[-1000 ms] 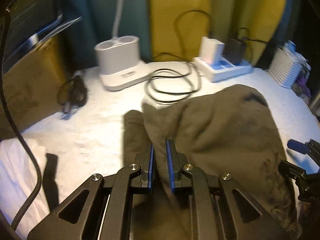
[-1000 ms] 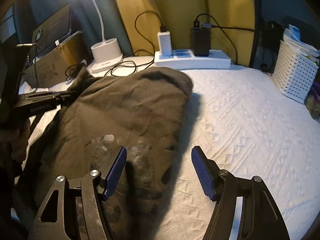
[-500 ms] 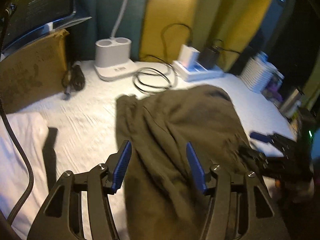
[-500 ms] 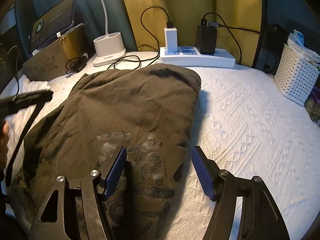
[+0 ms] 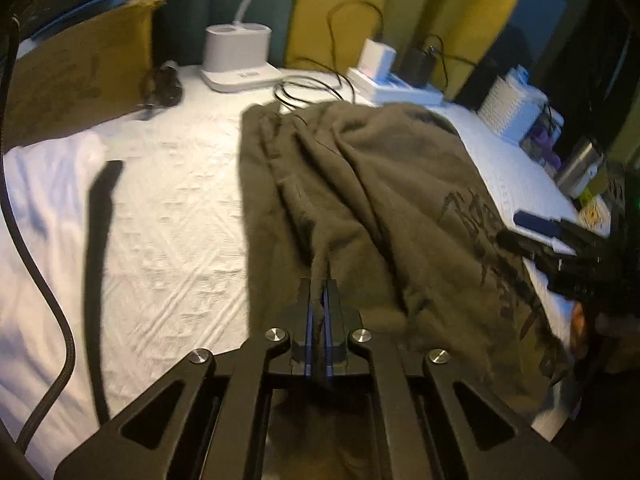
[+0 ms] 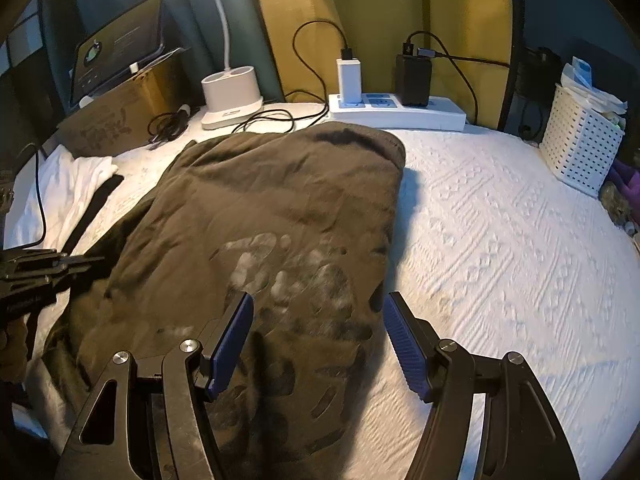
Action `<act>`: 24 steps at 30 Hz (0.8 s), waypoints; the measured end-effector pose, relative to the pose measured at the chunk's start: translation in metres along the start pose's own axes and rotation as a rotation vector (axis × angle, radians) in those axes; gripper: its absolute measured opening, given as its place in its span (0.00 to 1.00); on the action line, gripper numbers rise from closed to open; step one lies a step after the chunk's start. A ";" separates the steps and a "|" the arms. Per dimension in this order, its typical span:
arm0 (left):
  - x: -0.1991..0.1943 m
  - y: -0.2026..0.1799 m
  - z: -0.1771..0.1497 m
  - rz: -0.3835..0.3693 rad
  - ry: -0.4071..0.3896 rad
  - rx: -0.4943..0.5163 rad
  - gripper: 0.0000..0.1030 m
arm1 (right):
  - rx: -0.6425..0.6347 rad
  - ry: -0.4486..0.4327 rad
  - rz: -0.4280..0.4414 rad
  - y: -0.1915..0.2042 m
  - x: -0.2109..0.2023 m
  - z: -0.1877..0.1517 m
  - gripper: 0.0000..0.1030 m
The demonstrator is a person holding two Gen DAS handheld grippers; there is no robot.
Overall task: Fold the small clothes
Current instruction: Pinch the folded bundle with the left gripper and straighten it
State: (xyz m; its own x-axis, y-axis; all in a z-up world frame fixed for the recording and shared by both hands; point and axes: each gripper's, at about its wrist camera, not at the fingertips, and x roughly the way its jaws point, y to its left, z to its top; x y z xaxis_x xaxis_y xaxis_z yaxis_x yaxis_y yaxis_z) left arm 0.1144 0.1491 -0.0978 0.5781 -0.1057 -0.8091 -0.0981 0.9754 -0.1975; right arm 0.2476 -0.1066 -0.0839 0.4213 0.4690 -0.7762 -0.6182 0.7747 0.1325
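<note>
White textured bedspread (image 6: 500, 220), lamp-lit; power strip (image 6: 396, 112) at 12 o'clock. Olive garment (image 6: 272, 208) spread centre. Left gripper (image 5: 319, 280): jaws just closed, pinching near-edge fabric fold after brief release. Right gripper (image 6: 318, 316): spread wide above print, empty. Re-grip suggests fold about to start.

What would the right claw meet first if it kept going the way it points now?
Most likely the dark olive garment: the open right claw hangs over its printed patch, nothing between. Depth is hard to judge.
</note>
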 end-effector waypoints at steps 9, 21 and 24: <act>-0.003 0.015 -0.012 0.089 0.035 -0.047 0.03 | -0.027 0.020 0.008 0.015 -0.005 -0.018 0.67; -0.041 -0.034 -0.033 -0.071 -0.027 0.041 0.69 | -0.021 0.012 -0.020 0.013 -0.029 -0.044 0.67; -0.030 -0.045 -0.048 -0.068 0.015 0.071 0.52 | -0.012 0.012 -0.032 0.009 -0.035 -0.053 0.67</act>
State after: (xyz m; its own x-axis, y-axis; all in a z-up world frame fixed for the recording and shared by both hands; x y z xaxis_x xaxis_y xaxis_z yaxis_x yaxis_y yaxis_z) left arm 0.0626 0.0995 -0.0906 0.5695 -0.1747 -0.8032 -0.0010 0.9770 -0.2132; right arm 0.1921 -0.1387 -0.0879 0.4326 0.4392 -0.7874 -0.6126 0.7840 0.1007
